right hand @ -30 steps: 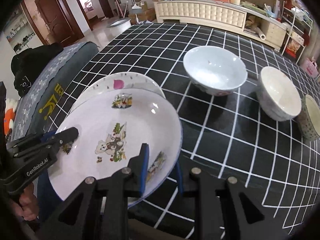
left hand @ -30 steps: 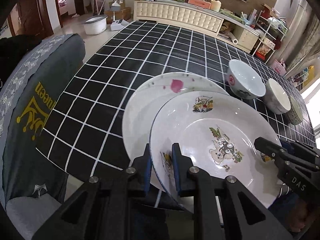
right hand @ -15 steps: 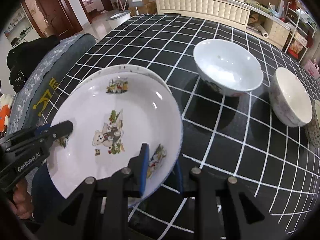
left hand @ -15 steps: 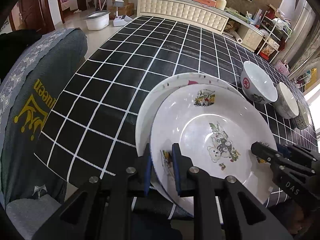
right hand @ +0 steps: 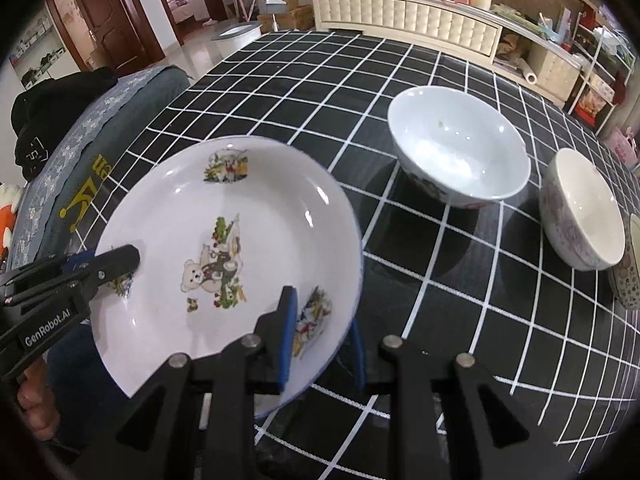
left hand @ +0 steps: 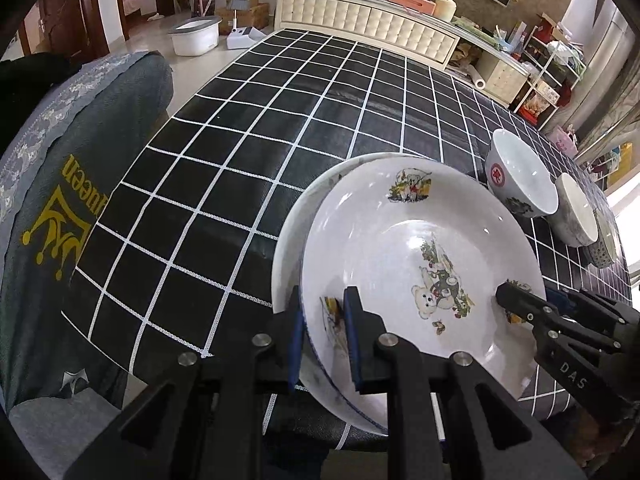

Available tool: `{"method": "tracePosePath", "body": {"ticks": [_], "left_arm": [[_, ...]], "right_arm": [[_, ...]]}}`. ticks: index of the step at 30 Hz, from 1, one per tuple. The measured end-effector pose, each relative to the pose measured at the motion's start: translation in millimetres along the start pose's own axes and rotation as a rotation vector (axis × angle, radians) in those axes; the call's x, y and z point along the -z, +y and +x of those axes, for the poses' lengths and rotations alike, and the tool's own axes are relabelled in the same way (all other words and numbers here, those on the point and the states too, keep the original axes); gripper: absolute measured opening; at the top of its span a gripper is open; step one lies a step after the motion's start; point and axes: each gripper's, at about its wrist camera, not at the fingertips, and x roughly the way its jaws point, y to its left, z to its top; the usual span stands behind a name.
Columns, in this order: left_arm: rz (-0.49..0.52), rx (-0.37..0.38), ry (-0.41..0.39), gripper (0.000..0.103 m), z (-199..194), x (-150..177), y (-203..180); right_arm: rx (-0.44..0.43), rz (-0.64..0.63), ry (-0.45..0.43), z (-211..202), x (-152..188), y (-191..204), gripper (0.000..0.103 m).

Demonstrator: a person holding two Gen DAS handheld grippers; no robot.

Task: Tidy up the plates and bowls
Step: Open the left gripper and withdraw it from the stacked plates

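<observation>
A white plate with a bear picture [left hand: 420, 248] [right hand: 232, 236] is held by its near rim in both grippers, just above a plain white plate [left hand: 288, 248] lying on the black checked table [left hand: 240, 152]. My left gripper [left hand: 323, 330] is shut on the bear plate's rim at near left, and also shows as the left gripper [right hand: 120, 258]. At near right my right gripper [right hand: 322, 338] [left hand: 516, 300] is shut on the same rim. In the right wrist view the lower plate is hidden. Three bowls stand to the right: a large white bowl [right hand: 460, 152] [left hand: 520, 176], a floral bowl [right hand: 584, 208] and a patterned bowl [right hand: 632, 276].
A chair with a grey cover and yellow lettering [left hand: 76, 208] stands against the table's left edge. The near table edge runs just below the plates. A cream cabinet [left hand: 368, 20] with clutter lines the far wall. A white tub [left hand: 196, 36] sits on the floor.
The bear plate has moved forward over the plain plate, covering nearly all of it; only its left rim shows now. Both grippers stay shut on the rim.
</observation>
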Motion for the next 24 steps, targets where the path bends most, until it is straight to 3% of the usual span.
{"method": "tracePosePath", "body": {"ticks": [15, 18, 20, 22, 24], "left_arm": [[0.007, -0.018, -0.003, 0.020, -13.1, 9.7, -3.3], [0.016, -0.021, -0.012, 0.032, -17.4, 12.2, -6.0], [0.038, -0.090, -0.060, 0.052, -24.7, 13.4, -9.8], [0.072, -0.167, -0.124, 0.054, -33.2, 15.7, -14.2], [0.090, -0.167, -0.131, 0.054, -37.7, 15.8, -16.3]], "right_arm": [[0.024, -0.024, 0.020, -6.3, 8.8, 4.4, 0.033], [0.031, -0.015, 0.000, -11.2, 10.0, 2.9, 0.041], [0.034, -0.008, -0.008, -15.5, 10.0, 2.6, 0.041], [0.029, -0.006, -0.020, -20.3, 11.2, 2.8, 0.041], [0.024, -0.002, -0.033, -27.2, 12.7, 3.0, 0.041]]}}
